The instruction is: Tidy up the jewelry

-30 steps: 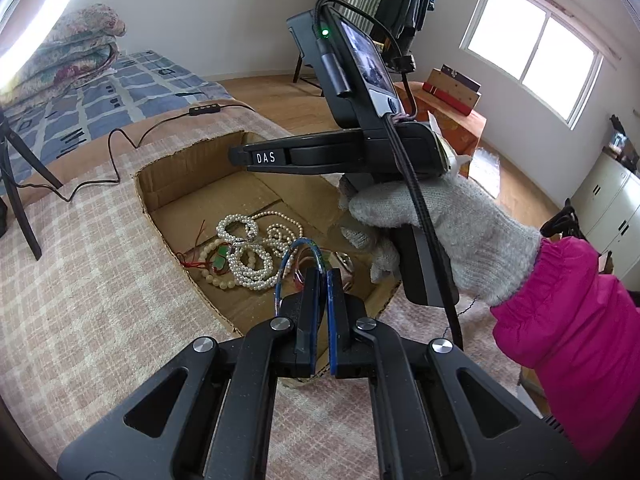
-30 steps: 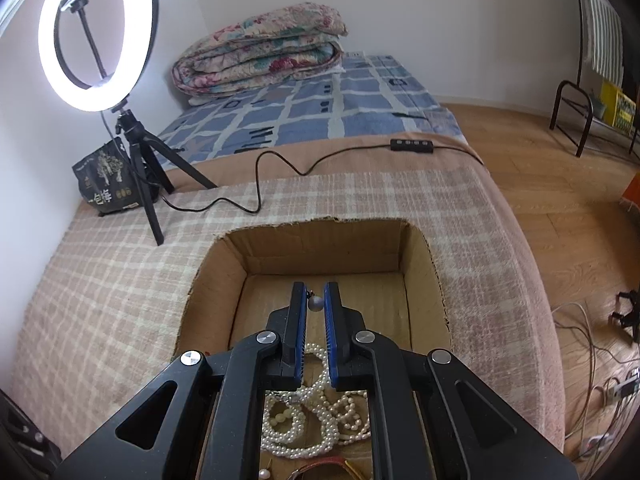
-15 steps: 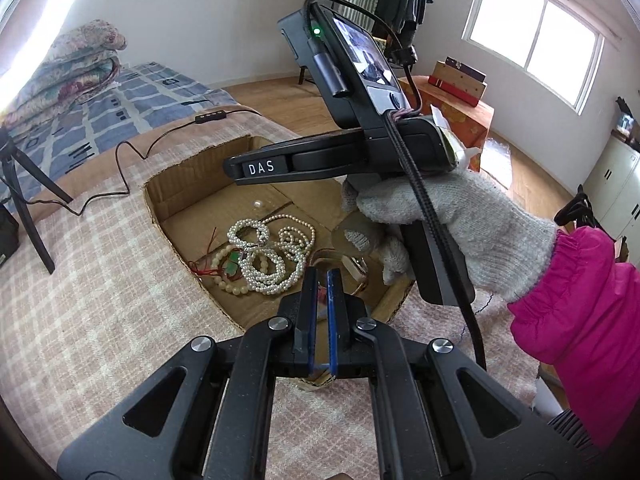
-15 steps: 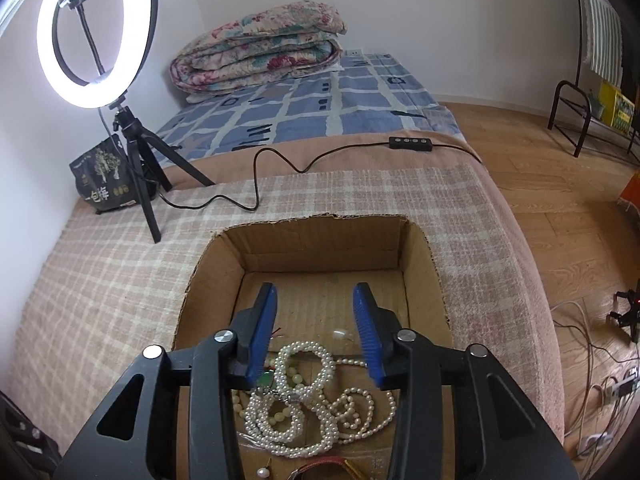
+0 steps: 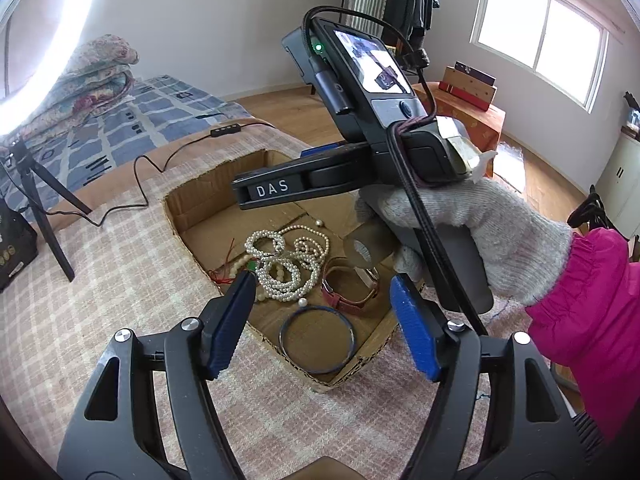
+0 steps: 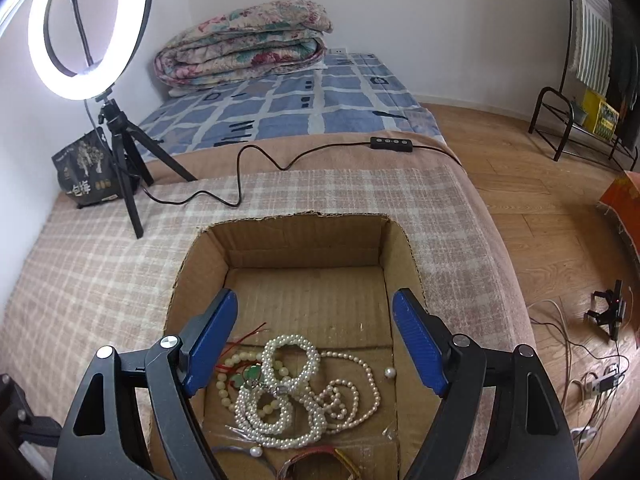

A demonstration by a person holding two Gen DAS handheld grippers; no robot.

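Both grippers have opened since the earlier frames. The left gripper (image 5: pixel 324 304), which held the blue bangle (image 5: pixel 317 339) between closed fingers, now stands wide open and holds nothing; the bangle lies flat on the floor of the cardboard box (image 5: pixel 218 184), near the front corner. The right gripper (image 6: pixel 314 336) is also spread wide and empty, hovering above the tangle of pearl strands (image 6: pixel 296 396). On its body, seen from the left wrist, I read the white letters "DAS" (image 5: pixel 272 189). Inside the box I count one blue bangle, one red-strap watch (image 5: pixel 348 288), two loose pearls (image 5: pixel 303 302), and one string of pale beads with a green piece (image 6: pixel 250 374). A black bag (image 6: pixel 86 172) with Chinese writing stands beside the ring light (image 6: pixel 90 28) tripod.
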